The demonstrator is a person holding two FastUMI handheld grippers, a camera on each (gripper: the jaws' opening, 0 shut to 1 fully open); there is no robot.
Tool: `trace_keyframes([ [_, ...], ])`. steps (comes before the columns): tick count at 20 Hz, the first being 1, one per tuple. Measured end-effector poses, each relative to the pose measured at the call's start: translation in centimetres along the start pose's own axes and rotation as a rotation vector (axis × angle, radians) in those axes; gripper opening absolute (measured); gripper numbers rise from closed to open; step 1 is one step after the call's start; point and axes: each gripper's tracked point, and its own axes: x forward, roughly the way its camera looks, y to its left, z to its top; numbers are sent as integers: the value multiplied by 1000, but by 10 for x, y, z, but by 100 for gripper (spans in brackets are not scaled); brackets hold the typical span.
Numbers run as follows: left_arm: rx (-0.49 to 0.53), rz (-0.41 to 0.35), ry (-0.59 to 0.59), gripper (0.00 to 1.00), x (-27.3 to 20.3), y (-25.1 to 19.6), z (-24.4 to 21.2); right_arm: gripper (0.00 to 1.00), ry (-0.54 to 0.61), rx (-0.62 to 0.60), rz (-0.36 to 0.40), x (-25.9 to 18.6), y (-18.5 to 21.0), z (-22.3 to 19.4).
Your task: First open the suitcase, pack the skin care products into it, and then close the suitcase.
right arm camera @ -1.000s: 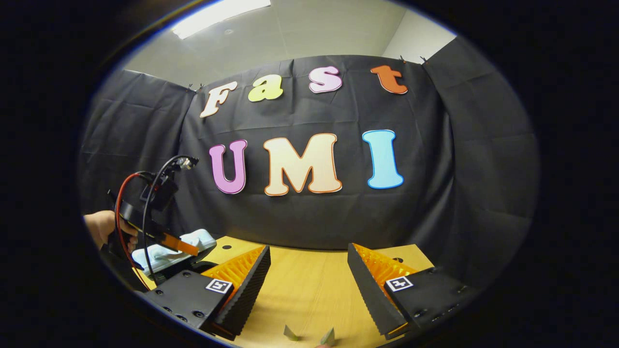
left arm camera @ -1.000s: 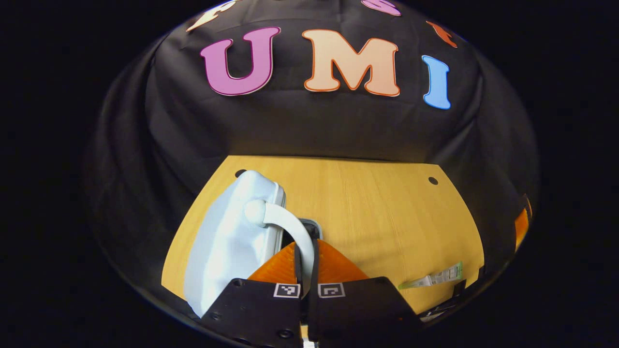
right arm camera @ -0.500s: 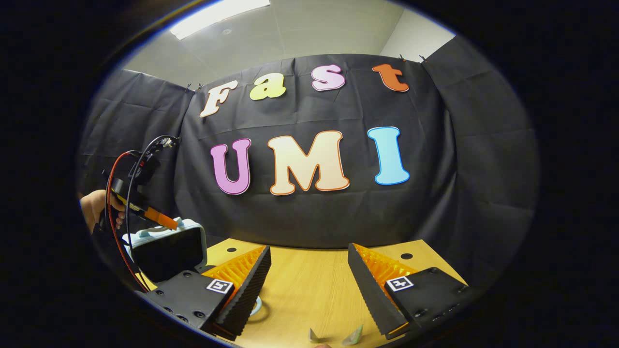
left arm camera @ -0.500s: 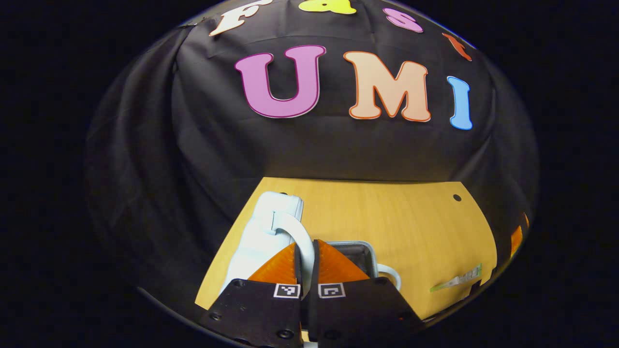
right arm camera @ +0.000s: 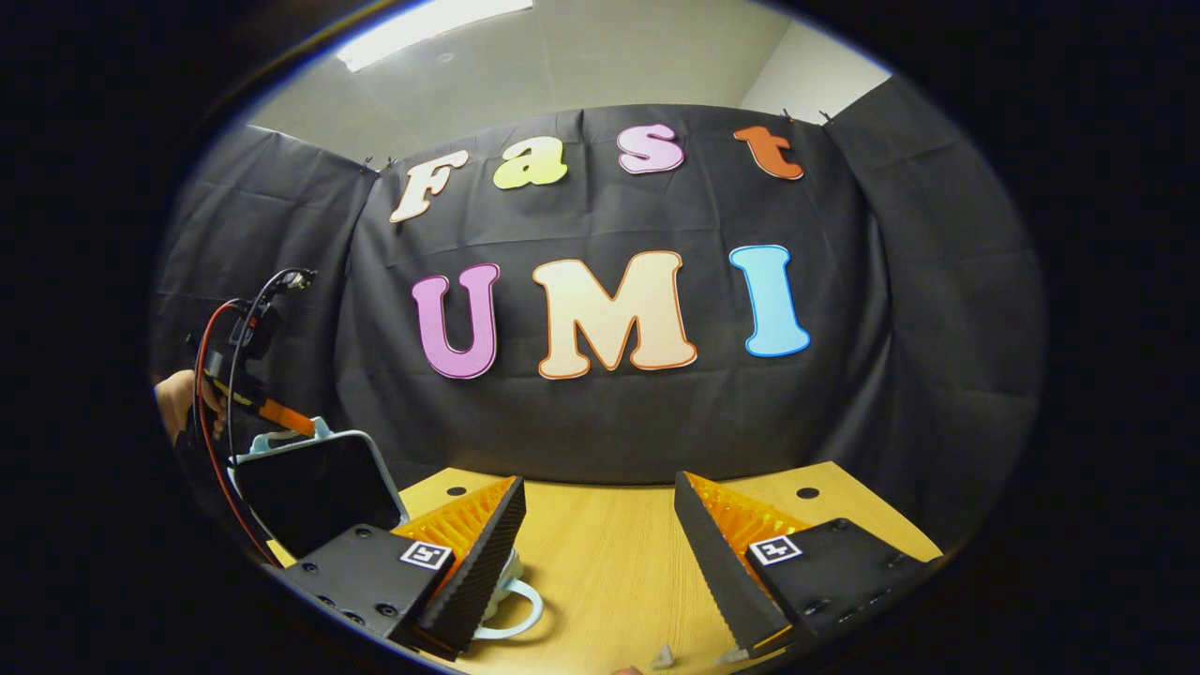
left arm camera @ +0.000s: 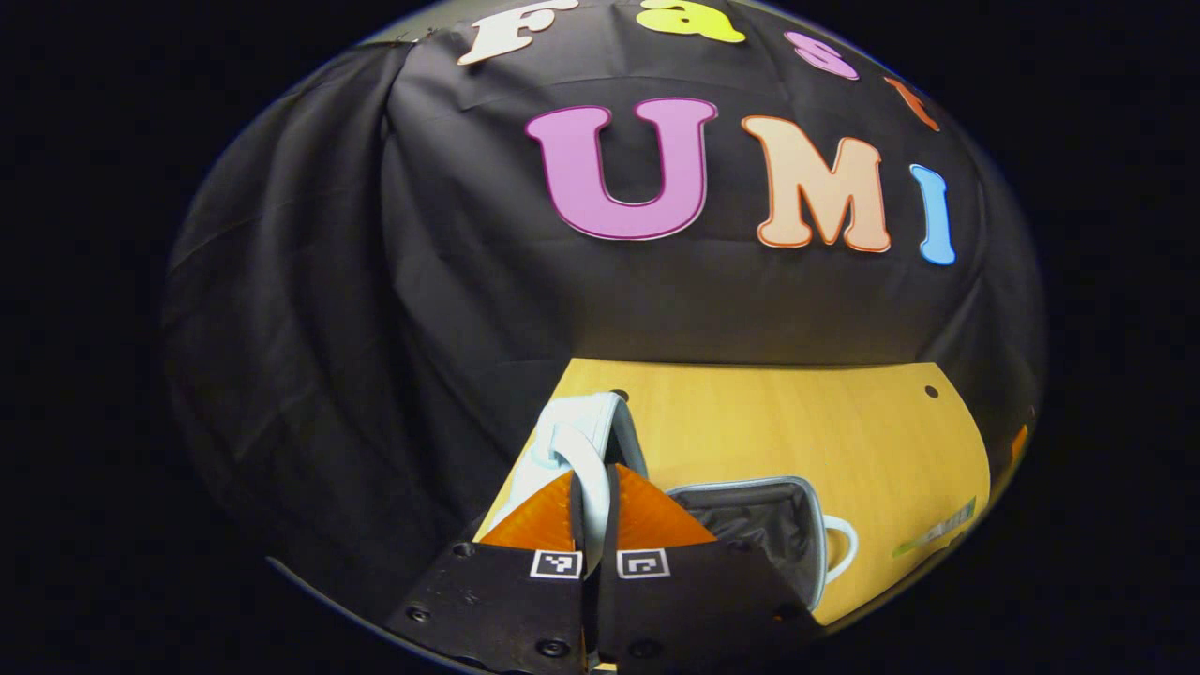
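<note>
Left gripper view: your left gripper (left arm camera: 592, 525) has its fingers pressed together on the pale handle (left arm camera: 589, 469) of the suitcase lid (left arm camera: 574, 441), no gap visible apart from the handle strap between them. The lid stands raised, tilted up and away to the left of the fingers. Just right of the fingers the suitcase base (left arm camera: 764, 525) lies open on the wooden table (left arm camera: 797, 422), dark lining showing inside, a second pale handle loop (left arm camera: 844, 548) on its right side. A thin greenish skin care sachet (left arm camera: 937, 536) lies on the table well to the right of the base, near the table edge; small and blurred.

Right gripper view: your right gripper (right arm camera: 600, 553) is held with fingers wide apart, nothing between them, low over the table (right arm camera: 600, 525). At left, your other hand (right arm camera: 178, 408) holds the left gripper (right arm camera: 258, 403) at the top edge of the raised lid (right arm camera: 314, 487), whose dark inner side faces this camera. A pale handle loop (right arm camera: 514, 609) of the base pokes out just beside the left finger (right arm camera: 469, 553). Small pale bits (right arm camera: 664, 656) sit at the bottom edge between the fingers; can't tell what they are.
</note>
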Motion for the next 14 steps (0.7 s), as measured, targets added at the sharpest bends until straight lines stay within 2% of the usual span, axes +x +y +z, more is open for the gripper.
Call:
trace_keyframes([
  [5, -15, 47, -37, 0, 13, 60, -7, 99, -16, -40, -18, -1, 13, 5],
  [9, -55, 120, -3, 0, 27, 111, -28, 99, -32, -82, -21, -4, 21, 12],
  [14, -86, 181, -27, 0, 40, 137, -52, 98, -65, -84, -58, -7, 17, 27],
])
